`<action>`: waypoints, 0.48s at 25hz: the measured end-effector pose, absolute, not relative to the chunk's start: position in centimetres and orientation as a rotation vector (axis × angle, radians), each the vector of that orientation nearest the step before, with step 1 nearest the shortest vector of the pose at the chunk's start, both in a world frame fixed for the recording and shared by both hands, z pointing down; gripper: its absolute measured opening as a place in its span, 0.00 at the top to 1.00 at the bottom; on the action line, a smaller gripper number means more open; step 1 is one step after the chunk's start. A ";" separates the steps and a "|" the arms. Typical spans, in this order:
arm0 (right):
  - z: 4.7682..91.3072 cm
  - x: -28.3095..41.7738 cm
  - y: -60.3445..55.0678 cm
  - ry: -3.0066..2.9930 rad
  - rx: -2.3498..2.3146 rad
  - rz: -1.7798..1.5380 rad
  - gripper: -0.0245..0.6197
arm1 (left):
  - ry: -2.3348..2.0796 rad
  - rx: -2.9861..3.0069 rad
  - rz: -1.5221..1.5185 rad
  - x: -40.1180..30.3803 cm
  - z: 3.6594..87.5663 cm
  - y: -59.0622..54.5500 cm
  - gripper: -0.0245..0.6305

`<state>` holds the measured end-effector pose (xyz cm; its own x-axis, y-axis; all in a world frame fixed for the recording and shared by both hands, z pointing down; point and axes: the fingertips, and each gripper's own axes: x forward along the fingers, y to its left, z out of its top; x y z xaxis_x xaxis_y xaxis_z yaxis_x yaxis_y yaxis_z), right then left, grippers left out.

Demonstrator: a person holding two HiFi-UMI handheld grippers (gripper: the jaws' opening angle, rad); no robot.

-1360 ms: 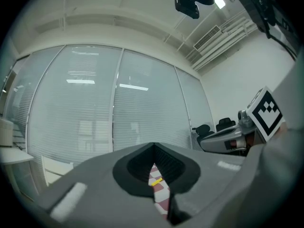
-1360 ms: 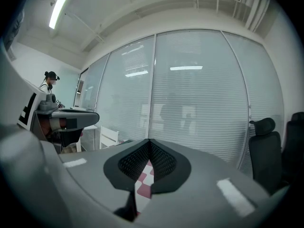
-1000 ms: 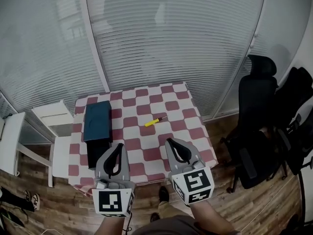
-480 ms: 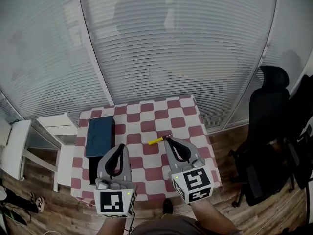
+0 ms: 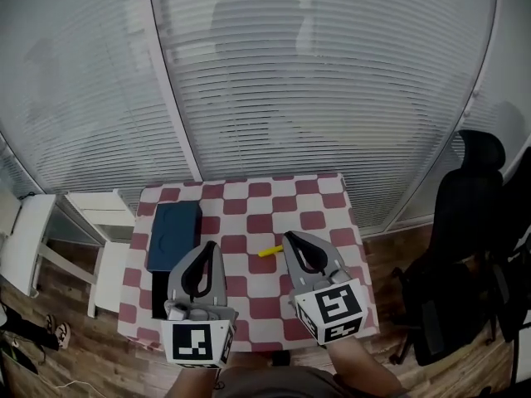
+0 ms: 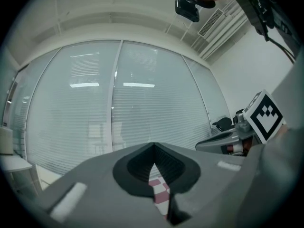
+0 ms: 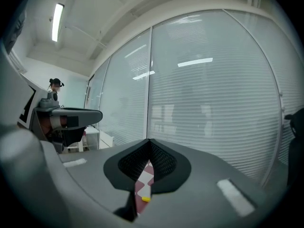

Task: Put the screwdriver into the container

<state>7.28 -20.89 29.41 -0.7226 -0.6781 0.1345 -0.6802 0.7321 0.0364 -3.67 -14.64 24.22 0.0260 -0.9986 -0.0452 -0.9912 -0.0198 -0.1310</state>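
Note:
A yellow-handled screwdriver [image 5: 269, 251] lies on the red-and-white checkered table [image 5: 319, 220]; its shaft end is hidden behind my right gripper's tip. The container, a dark teal box [image 5: 173, 234], sits at the table's left side. My right gripper [image 5: 289, 238] is shut with nothing in it, its tip just right of the screwdriver. My left gripper [image 5: 209, 245] is also shut on nothing, over the table's near left, beside the box. In the right gripper view the yellow handle [image 7: 145, 199] shows low in the gap behind the shut jaws [image 7: 149, 140]. The left gripper view shows only checkered cloth behind its shut jaws [image 6: 153, 146].
A black object [image 5: 161, 290] lies at the box's near end. A white chair [image 5: 101, 212] and a white table [image 5: 20, 245] stand left of the table, a black office chair [image 5: 466, 222] right of it. Windows with blinds [image 5: 315, 81] close off the far side.
Both grippers have moved forward over the table. The right gripper's tip, earlier well short of the screwdriver, is now beside it. Both stay shut.

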 end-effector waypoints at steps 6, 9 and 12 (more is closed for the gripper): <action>31.9 6.0 -22.5 -2.745 1.103 0.080 0.92 | 2.119 -2.204 -0.122 -5.2 26.1 -16.5 0.96; 32.7 5.6 -23.0 -2.727 1.110 0.105 0.92 | 2.116 -2.231 -0.133 -5.8 26.9 -17.4 0.96; 33.6 5.3 -23.7 -2.713 1.117 0.127 0.92 | 2.106 -2.255 -0.140 -6.2 27.5 -18.3 0.96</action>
<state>5.33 -23.67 33.55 -0.6930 -0.6864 0.2205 -0.7040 0.7102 -0.0019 -6.24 -18.34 27.50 0.0665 -0.9973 0.0300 -0.9925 -0.0692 -0.1008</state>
